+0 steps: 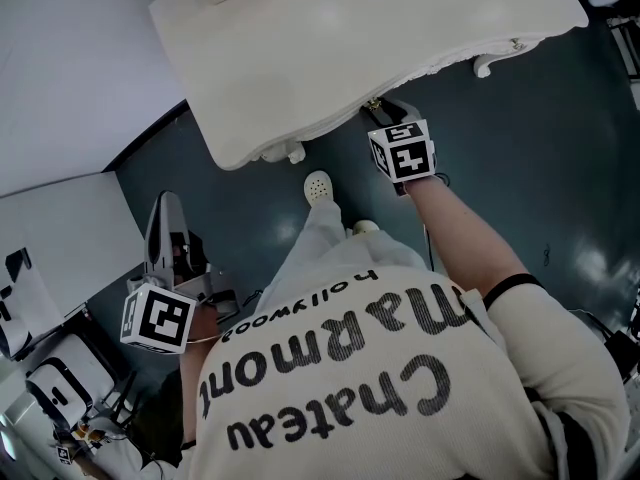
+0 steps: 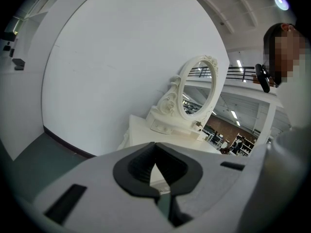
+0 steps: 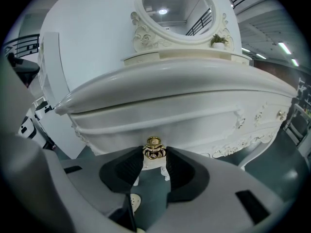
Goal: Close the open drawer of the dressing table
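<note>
- currently: right gripper point(image 1: 390, 113) up against the front edge of the white dressing table point(image 1: 350, 38), tucked just under the top's overhang.
- right gripper view: jaws drawn in on the gold knob point(image 3: 153, 148) of the drawer point(image 3: 194, 124), one dark pad on each side, both touching it. knob sits right at the jaw tips.
- drawer front curved, directly ahead of the right gripper, below the table top. can't tell how far out it stands.
- left gripper point(image 1: 165, 213) low at the person's left side, well apart from the table, aimed at the white wall point(image 2: 121, 57) beside it.
- left gripper view: pad tips together, nothing between them; table seen past them only in the distance.
- oval mirror point(image 3: 175, 8) upright at the back of the table top, small plant point(image 3: 219, 39) just beside it on the raised shelf.
- one shoe point(image 1: 318, 186) on the dark floor point(image 1: 520, 168), near the table's front foot.
</note>
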`<state>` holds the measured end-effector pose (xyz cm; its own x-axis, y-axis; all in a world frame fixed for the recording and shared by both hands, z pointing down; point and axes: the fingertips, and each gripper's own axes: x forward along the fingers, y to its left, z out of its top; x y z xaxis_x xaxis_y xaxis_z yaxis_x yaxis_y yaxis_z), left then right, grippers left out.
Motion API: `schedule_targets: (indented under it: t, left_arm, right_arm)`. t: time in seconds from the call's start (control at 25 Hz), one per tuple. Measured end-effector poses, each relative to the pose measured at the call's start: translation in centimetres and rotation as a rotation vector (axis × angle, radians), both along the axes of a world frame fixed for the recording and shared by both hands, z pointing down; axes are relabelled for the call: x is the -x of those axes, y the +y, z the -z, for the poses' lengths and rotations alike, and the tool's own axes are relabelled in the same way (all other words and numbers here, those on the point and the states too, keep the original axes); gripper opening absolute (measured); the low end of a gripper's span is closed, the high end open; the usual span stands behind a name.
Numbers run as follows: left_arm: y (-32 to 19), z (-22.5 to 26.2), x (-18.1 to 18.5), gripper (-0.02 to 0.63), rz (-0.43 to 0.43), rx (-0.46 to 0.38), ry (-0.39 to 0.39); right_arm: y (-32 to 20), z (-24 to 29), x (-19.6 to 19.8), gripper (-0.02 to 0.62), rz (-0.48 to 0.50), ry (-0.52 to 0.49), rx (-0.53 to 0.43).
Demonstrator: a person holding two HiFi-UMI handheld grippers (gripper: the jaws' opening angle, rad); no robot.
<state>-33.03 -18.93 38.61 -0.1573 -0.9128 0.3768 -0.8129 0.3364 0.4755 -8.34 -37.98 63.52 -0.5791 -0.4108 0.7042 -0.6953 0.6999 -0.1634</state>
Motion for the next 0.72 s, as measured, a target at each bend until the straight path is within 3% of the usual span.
schedule_targets:
  t: [0.44, 0.72]
  left_arm:
    - [-0.54, 0.11, 0.19, 0.008, -0.007, 0.004, 0.002]
    - [-0.49, 0.26, 0.90, 0.009, -0.006, 0.003, -0.009]
  right_arm:
    - [-0.24, -0.35, 0.39, 0.163, 0.007, 0.002, 0.032]
    - [-0.47, -0.33, 0.11, 0.160, -0.019, -0.028, -0.011]
